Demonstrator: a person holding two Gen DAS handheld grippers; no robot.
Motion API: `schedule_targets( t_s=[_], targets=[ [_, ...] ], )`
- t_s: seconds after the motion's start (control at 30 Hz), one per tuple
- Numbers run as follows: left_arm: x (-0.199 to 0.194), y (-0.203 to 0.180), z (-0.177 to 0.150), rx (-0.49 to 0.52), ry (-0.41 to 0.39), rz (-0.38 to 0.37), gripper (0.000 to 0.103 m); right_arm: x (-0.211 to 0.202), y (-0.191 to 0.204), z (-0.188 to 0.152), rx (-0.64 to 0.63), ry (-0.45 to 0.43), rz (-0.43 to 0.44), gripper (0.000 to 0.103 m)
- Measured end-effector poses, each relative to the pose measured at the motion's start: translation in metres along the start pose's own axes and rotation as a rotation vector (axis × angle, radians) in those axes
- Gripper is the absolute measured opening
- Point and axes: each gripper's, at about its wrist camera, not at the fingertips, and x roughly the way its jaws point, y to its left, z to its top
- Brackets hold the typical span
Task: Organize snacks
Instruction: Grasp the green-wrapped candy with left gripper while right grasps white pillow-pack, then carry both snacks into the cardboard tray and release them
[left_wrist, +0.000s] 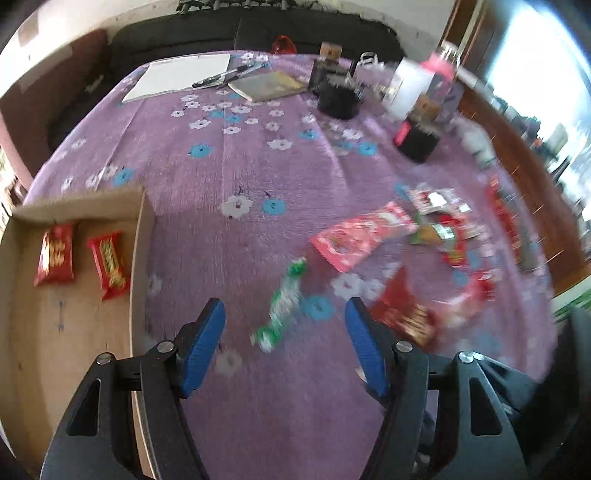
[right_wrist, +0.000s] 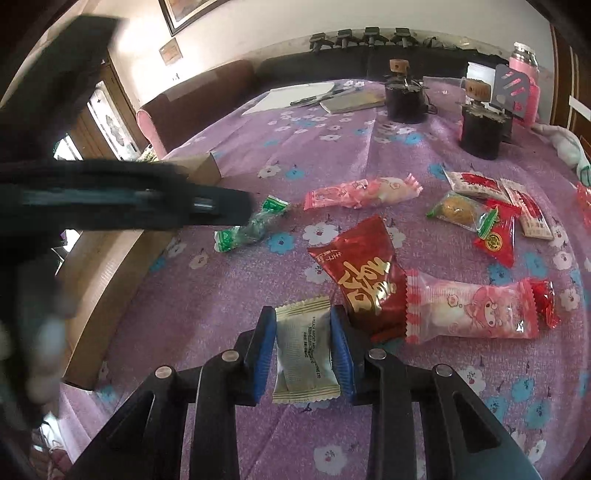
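The right gripper (right_wrist: 303, 347) is clamped on a pale beige snack packet (right_wrist: 304, 352), its blue pads (right_wrist: 263, 360) pressing the packet's two long sides while the packet lies on the purple flowered tablecloth (right_wrist: 221, 314). Just beside it, to the right, lies a dark red packet with gold lettering (right_wrist: 364, 280), and touching that one is a pink-and-white packet printed with a cartoon figure (right_wrist: 472, 308). The left gripper (left_wrist: 286, 347) hangs with its jaws apart and nothing between the pads; a green-and-white twisted candy wrapper (left_wrist: 284, 304) lies on the cloth below the gap, blurred in that view. From the right wrist camera the left gripper shows as a dark blurred bar (right_wrist: 147, 201) reaching over the same green wrapper (right_wrist: 255, 223). To its left sits an open cardboard box (left_wrist: 74, 332) with two red snack packets (left_wrist: 55, 254) lying side by side on its floor near the far wall. More snacks are scattered well off to the right, among them a long pink packet (right_wrist: 364, 192) and a clear-wrapped biscuit (right_wrist: 458, 210). At the far end of the table lie a white sheet of paper (left_wrist: 177, 75), pens and two black cylindrical stands (right_wrist: 404, 98).
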Motion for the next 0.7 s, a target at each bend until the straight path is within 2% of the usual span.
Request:
schedule_targets(
  t_s=[0.17,0.2,0.23,0.27,0.3,0.43,0.7],
  targets=[
    [0.024,0.005,0.002,-0.012,0.05,0.006,0.064,0.0,0.002,0.001,0.003,0.004,-0.004,0.031],
    [0.025,0.003,0.0,-0.001,0.047,0.015,0.058,0.0,0.002,0.001,0.005,0.005,-0.004,0.031],
    [0.025,0.001,-0.001,0.013,0.035,0.03,0.045,0.0,0.002,0.001,0.004,0.006,-0.006,0.031],
    [0.024,0.0,-0.002,0.026,0.03,0.038,0.037,0.001,0.002,0.001,0.002,0.007,-0.007,0.031],
    [0.023,-0.001,-0.003,0.037,0.024,0.047,0.019,0.001,0.002,0.001,0.001,0.007,-0.009,0.031],
    [0.018,-0.001,-0.008,0.028,-0.005,0.074,0.017,0.001,0.002,0.002,0.002,0.006,-0.009,0.031],
    [-0.034,0.01,-0.024,-0.034,-0.085,-0.047,0.017,-0.001,-0.001,0.002,0.023,-0.011,0.027,0.031]
  ],
)
